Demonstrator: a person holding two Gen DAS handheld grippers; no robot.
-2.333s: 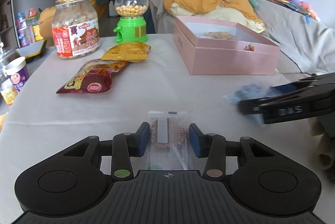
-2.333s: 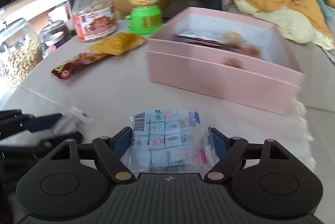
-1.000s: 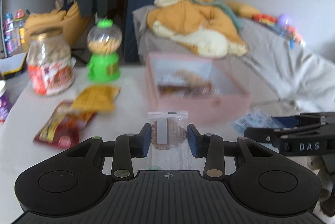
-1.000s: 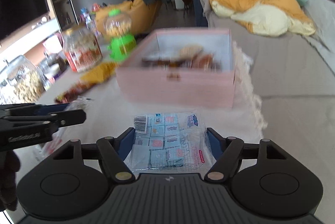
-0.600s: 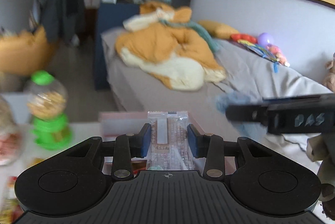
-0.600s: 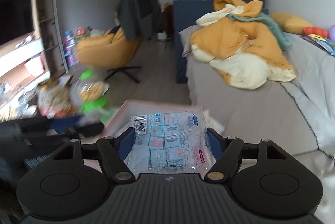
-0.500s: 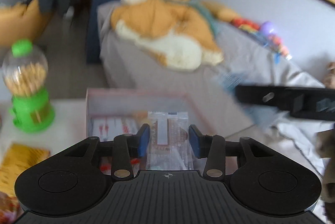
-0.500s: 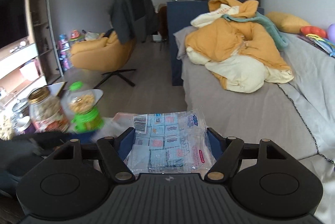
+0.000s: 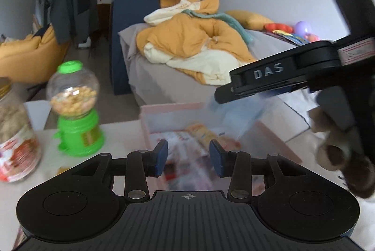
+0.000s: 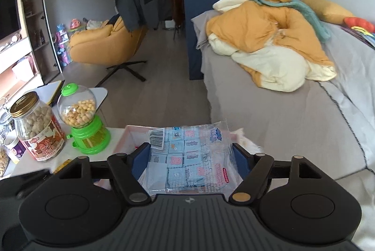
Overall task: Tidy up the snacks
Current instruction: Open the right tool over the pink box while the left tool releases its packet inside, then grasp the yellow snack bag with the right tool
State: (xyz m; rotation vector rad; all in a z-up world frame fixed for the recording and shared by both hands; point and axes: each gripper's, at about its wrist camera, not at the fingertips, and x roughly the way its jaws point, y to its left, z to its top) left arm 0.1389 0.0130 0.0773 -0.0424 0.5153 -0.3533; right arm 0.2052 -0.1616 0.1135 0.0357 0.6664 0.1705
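My left gripper (image 9: 188,158) is open and empty above the pink box (image 9: 168,109). A blurred clear packet (image 9: 189,171) shows below its jaws, over the box. Several snack packets (image 9: 201,136) lie in the box. My right gripper (image 10: 188,158) is shut on a blue cartoon snack bag (image 10: 187,152) and holds it above the box's near rim (image 10: 131,129). It also shows in the left wrist view (image 9: 225,98), above the box's right side, with the blue bag (image 9: 236,115) hanging blurred under it.
A green candy dispenser (image 9: 75,110) and a jar of coated nuts (image 9: 14,138) stand left of the box, also in the right wrist view (image 10: 82,119). Beyond the table are a grey bed with an orange duvet (image 10: 269,40) and an orange chair (image 10: 105,42).
Both grippers rose and moved over the pink box. My left gripper has opened and let go of the clear packet, which drops into the box. My right gripper still holds the blue bag.
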